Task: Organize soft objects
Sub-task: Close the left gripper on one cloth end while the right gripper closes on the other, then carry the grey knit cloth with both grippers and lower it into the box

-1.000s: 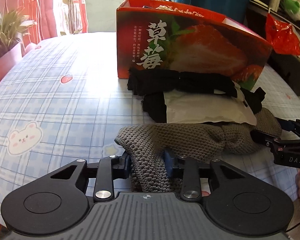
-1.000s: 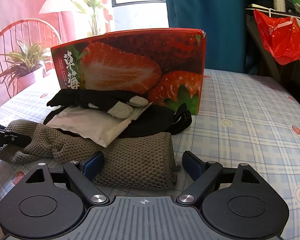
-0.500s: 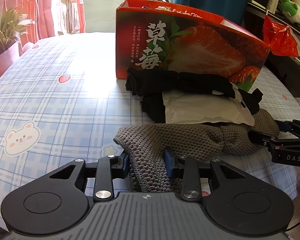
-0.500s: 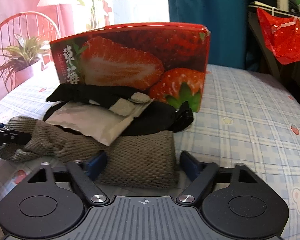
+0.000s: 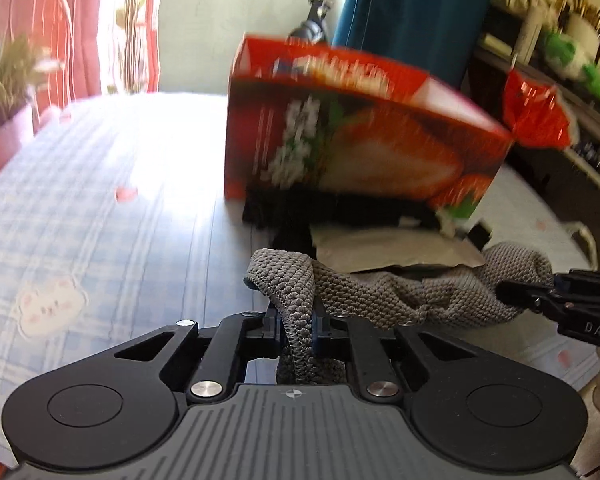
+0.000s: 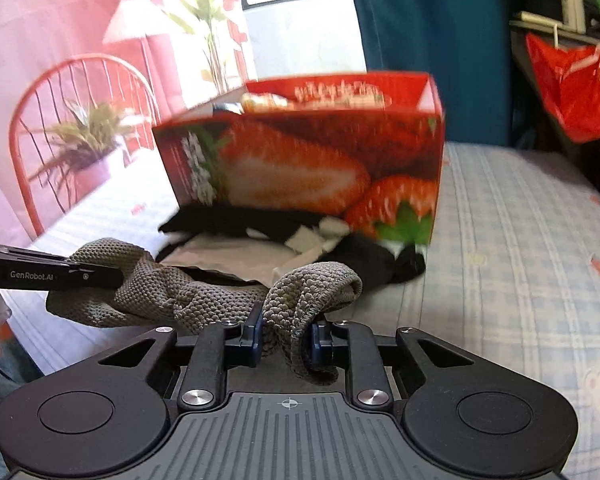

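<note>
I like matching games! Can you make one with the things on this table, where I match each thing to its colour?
Things:
1. knit cloth
2. box
3. packet
4. plastic bag

Colours:
a. white
b. shiny red, hanging
c. grey
d. red with strawberries

Pairs: 1-c, 2-d, 3-a, 4-b

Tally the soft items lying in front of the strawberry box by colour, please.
Grey knit cloth, held by both grippers: 1
Black garments, blurred, look like: 2
White packet: 1
Total: 4
</note>
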Demonstrator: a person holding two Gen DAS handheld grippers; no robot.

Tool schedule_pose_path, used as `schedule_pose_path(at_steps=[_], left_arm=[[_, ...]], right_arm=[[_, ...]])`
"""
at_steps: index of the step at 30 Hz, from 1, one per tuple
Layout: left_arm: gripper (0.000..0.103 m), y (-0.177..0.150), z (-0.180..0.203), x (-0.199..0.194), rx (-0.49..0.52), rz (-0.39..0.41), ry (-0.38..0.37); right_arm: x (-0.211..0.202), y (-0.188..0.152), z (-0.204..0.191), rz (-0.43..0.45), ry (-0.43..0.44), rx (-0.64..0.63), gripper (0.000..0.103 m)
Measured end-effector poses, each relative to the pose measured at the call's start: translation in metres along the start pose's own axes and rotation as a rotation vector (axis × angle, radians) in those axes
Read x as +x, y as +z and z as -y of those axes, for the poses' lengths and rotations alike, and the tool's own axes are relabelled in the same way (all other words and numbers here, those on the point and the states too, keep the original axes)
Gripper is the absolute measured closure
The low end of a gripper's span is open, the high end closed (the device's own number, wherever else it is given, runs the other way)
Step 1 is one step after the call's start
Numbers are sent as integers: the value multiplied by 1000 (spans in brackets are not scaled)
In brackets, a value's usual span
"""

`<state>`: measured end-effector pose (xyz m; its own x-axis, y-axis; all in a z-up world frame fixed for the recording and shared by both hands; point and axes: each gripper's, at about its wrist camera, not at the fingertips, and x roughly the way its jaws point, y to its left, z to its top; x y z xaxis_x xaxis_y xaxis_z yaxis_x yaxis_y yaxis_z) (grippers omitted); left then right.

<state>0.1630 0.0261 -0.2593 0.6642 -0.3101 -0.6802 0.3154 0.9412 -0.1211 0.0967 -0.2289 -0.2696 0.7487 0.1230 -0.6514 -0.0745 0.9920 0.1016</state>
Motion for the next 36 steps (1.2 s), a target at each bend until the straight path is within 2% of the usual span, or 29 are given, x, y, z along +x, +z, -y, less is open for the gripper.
schedule_pose_path(at_steps=[10,16,20,26,30,36], left_arm=[[90,56,3,-57,17,244,-24],[90,79,8,-73,12,322,-27],[90,93,13,-66,28,318,-27],[90,138,17,-38,140,319,-43],[90,169,18,-6,153,250,-72],[90,187,23,50,182,122,-67]], right_arm=[[-31,51,-3,123,44,24,84],[-43,86,-7,206,52,-4,83],[-37,106,-5,212,33,-39,84],[-16,153,14,151,32,-39,84],[9,181,20,100,-9,-103,84],[61,198,34,-39,-30,-61,83]])
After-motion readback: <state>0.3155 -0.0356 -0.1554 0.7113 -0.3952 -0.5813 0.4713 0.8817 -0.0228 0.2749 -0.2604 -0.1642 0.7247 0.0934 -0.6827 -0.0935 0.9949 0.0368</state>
